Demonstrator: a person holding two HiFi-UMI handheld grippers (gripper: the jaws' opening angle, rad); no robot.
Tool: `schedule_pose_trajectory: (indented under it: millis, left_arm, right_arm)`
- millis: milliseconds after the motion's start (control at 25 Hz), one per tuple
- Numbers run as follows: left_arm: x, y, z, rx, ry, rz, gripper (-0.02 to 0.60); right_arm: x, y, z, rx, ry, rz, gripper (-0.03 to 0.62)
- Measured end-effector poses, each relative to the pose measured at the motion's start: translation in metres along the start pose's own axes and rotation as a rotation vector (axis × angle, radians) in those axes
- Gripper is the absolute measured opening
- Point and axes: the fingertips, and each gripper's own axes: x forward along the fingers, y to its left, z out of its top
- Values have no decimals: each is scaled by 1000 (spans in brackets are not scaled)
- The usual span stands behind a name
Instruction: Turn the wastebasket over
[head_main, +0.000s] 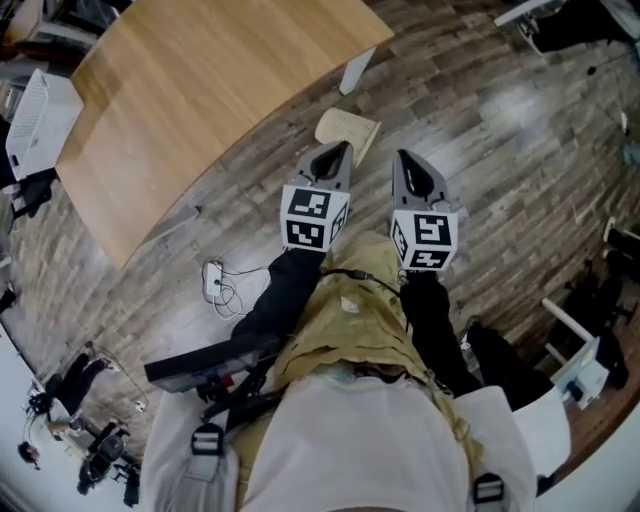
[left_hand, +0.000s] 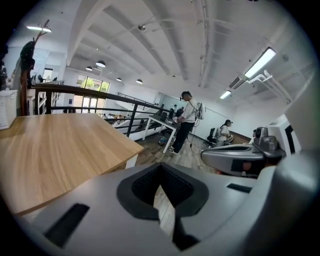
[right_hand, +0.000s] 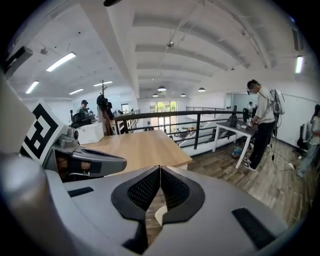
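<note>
Standing on the plank floor (head_main: 500, 150), the person holds the left gripper (head_main: 333, 160) and the right gripper (head_main: 405, 162) side by side at the centre of the head view. Both point up-frame toward the wastebasket (head_main: 347, 130). It lies on the floor just above the left gripper's tip, beside the lower right edge of the table (head_main: 200, 90) and below the table's white leg (head_main: 357, 70).

Task status (judged): not begun. Neither gripper touches the wastebasket, so the reach, the grip and the turn all remain. Which way up it now lies cannot be told.

Jaw state: each gripper view shows its own pair of jaws brought together at the tips, with nothing between them. Only floor and a pale sliver show through the gap lower down.

Materials and shapes:
- The wastebasket is pale cream and flat-sided, with a faintly ribbed or woven face, and is probably light.
- The table top is smooth, matte, light wood-grain.
- The floor is grey-brown boards with a soft sheen.
- The grippers are smooth grey moulded shells with black grid-textured pads, each carrying a cube of black-and-white square markers.
</note>
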Motion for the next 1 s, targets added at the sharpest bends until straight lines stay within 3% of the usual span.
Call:
schedule_pose_trajectory:
  millis: [200,400,560,1000]
  left_arm:
    - [39,19,-69,-26,145,34,2]
    - [81,33,-142,-43,286,70,2]
    - [119,36,-191,-70,354,74,2]
    - [198,69,-346,-46,546,82,2]
  right_arm:
    - [42,-11,-89,121,156,42,21]
    - [75,-19,-178,166,313,107,21]
    - [101,-31,-235,217,394,151,21]
    - [181,-53,-396,245,581,240,21]
